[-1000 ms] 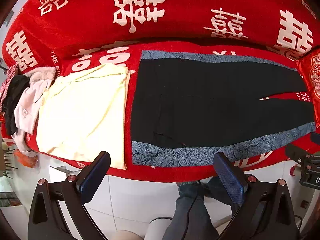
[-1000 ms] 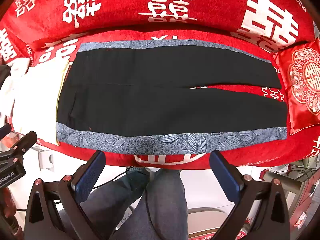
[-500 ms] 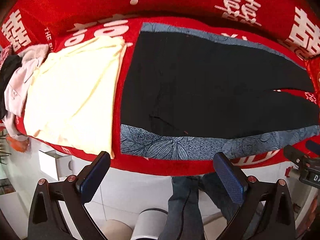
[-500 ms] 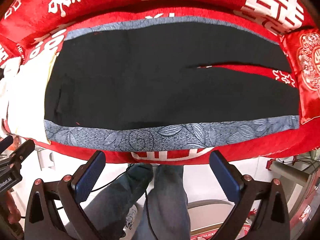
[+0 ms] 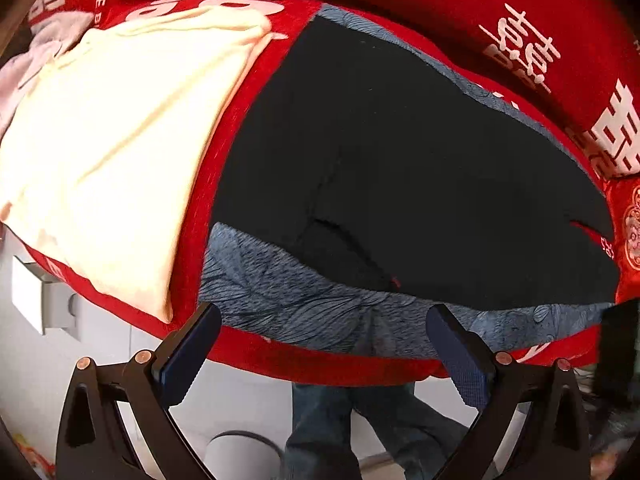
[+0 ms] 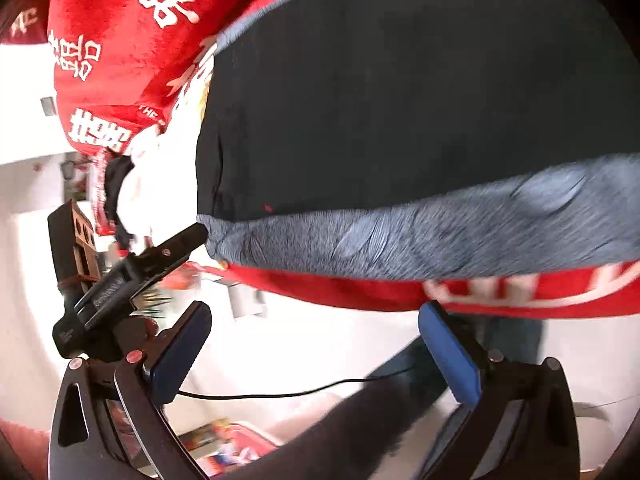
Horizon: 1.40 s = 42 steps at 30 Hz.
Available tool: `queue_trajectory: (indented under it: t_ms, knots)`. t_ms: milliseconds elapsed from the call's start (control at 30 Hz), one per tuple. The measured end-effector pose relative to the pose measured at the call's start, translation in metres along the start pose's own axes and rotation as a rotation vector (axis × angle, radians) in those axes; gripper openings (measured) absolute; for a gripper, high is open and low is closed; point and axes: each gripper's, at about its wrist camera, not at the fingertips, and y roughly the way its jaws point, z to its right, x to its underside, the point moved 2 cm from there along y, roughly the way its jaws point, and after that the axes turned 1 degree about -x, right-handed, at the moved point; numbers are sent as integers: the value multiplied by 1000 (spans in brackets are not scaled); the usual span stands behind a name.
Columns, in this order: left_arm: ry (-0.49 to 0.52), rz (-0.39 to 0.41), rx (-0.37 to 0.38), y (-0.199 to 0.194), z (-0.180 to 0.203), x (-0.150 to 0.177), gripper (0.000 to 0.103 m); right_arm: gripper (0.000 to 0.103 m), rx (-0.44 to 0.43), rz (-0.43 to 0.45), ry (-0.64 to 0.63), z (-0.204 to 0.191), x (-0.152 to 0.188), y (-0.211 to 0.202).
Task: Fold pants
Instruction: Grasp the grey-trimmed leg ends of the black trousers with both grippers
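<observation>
Black pants (image 5: 400, 180) lie flat on a blue-grey leaf-patterned cloth (image 5: 288, 292) spread over a red cover (image 5: 360, 364). The waist end is on the left and the legs run off to the right. My left gripper (image 5: 322, 316) hangs just over the cloth's front edge below the waist. Its jaws are wide and closing, and the pads press on nothing. In the right wrist view the pants (image 6: 400, 100) fill the top, blurred. My right gripper (image 6: 316, 316) stands open in front of the cloth's (image 6: 440, 224) front edge, with nothing between its fingers. The left gripper's finger (image 6: 188, 240) reaches the cloth's left corner there.
A cream garment (image 5: 112, 140) lies flat left of the pants, with a heap of clothes (image 6: 124, 184) beyond it. A red embroidered cushion (image 5: 632, 232) sits at the right end. A person's jeans-clad legs (image 5: 340, 420) stand at the front edge on white floor. A white box (image 5: 36, 300) is at lower left.
Both grippers have come down close to the front edge of the cloth. The right wrist view has swung left toward the waist end, and the left gripper now looms large in it.
</observation>
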Motion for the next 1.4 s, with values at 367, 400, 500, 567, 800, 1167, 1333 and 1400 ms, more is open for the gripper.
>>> queue_trajectory:
  t_ms: [367, 400, 500, 567, 800, 1167, 1333, 1400]
  knots:
    - [-155, -69, 142, 11, -27, 25, 90, 19, -215, 68, 196, 22, -29, 50]
    - [-179, -75, 164, 12, -26, 23, 90, 19, -221, 79, 186, 15, -32, 48]
    - [-232, -60, 226, 10, -25, 13, 90, 18, -233, 102, 110, -7, -35, 27]
    - [-251, -60, 250, 13, -20, 6, 91, 18, -258, 104, 81, -17, -34, 16]
    - [-316, -47, 272, 22, -13, -6, 59, 20, -241, 59, 30, -23, -32, 16]
    - [-185, -91, 235, 27, -6, -12, 34, 53, -184, 180, 267, 82, -8, -32]
    - [-161, -108, 207, 30, -5, -13, 35, 42, -342, 308, 452, 118, -1, -45]
    - [-167, -113, 183, 29, -5, -13, 32, 5, -377, 347, 535, 126, 0, -50]
